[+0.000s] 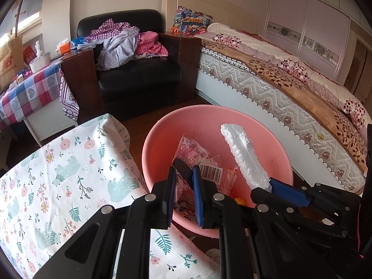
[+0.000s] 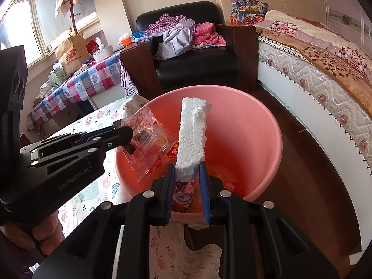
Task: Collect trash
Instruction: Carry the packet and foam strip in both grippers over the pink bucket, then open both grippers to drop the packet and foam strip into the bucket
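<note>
A pink basin (image 1: pixel 255 134) (image 2: pixel 244 121) stands on the floor beside a table with a floral cloth (image 1: pixel 69 174). My left gripper (image 1: pixel 184 169) (image 2: pixel 129 131) hangs over the basin's left side, shut on a clear plastic wrapper (image 1: pixel 193 151) (image 2: pixel 144 127) with a barcode. The right gripper (image 2: pixel 186 168) (image 1: pixel 269 183) is shut on the lower end of a white foam strip (image 2: pixel 193 134) (image 1: pixel 244 158), which sticks up over the basin. Several coloured wrappers (image 2: pixel 223 181) lie at the basin's bottom.
A bed (image 1: pixel 279 81) runs along the right. Behind the basin, a black armchair (image 1: pixel 139 69) is piled with clothes. A checked-cloth table (image 1: pixel 30 88) with clutter stands at the left. A person's hand (image 2: pixel 41 237) grips the left tool.
</note>
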A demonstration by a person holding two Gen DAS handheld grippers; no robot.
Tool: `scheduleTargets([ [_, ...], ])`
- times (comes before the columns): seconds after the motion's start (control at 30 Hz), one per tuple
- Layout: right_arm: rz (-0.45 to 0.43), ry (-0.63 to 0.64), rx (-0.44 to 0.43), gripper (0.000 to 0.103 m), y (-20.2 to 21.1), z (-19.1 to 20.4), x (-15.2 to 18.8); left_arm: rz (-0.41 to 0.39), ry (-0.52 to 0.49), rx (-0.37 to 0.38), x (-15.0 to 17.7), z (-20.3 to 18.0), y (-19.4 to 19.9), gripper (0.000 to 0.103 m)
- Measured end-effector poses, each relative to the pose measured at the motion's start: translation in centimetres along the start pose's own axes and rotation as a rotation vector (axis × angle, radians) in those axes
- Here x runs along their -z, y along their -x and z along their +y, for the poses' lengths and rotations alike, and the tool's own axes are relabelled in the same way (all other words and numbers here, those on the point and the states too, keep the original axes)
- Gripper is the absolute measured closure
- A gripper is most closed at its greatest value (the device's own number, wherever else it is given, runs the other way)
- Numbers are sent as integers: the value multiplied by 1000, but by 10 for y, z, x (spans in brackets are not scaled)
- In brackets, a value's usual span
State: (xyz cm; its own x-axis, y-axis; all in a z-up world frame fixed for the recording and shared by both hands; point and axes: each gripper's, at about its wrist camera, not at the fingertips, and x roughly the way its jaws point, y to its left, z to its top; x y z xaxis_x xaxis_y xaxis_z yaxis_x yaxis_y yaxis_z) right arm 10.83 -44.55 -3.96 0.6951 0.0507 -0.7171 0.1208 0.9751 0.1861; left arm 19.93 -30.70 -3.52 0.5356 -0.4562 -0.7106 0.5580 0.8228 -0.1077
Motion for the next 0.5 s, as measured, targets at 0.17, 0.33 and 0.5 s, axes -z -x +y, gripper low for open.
scheduleTargets([
  [0.17,8,0,9,82,-4,-3,1,21,6,7,1,0,-7,89],
  [0.33,12,0,15,82,-7,-4,0,37,6,12,3,0,-13,88],
  [0.5,17,1,20,82,-10,-6,0,45,5,14,4,-1,-16,88],
])
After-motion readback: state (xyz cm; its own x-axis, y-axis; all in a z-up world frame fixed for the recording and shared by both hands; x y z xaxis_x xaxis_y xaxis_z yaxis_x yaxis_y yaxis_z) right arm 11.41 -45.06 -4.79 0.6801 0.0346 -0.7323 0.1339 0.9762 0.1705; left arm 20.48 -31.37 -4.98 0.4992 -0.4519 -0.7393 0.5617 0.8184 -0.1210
